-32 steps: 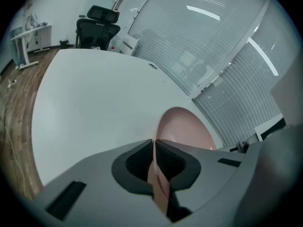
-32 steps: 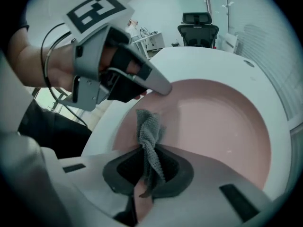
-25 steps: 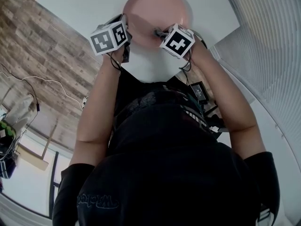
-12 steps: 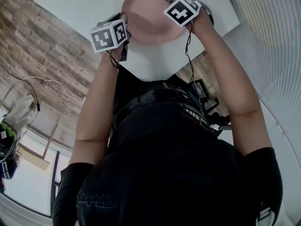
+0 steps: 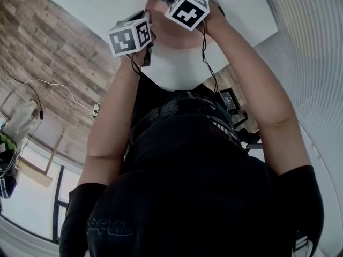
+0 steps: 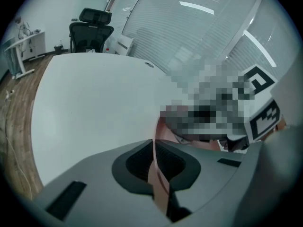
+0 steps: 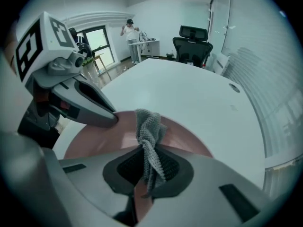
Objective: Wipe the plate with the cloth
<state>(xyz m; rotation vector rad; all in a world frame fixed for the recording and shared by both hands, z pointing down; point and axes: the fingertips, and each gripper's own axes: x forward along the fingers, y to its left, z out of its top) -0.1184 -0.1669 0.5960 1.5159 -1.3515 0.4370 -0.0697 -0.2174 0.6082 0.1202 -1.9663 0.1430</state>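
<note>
Right gripper view shows the right gripper (image 7: 149,162) closed tight on the grey cloth (image 7: 150,131) over the pink plate (image 7: 99,138), a grip the head view cannot show. Left gripper view shows the left gripper (image 6: 154,162) pinched on the plate's near rim. Beyond the plate, the white table (image 7: 189,93) stretches wide to its far edge.

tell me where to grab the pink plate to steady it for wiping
Grip the plate by its thin rim on the left, coming in from that side, as the left gripper does now: it lies flat on the table, so only the rim offers an edge.
</note>
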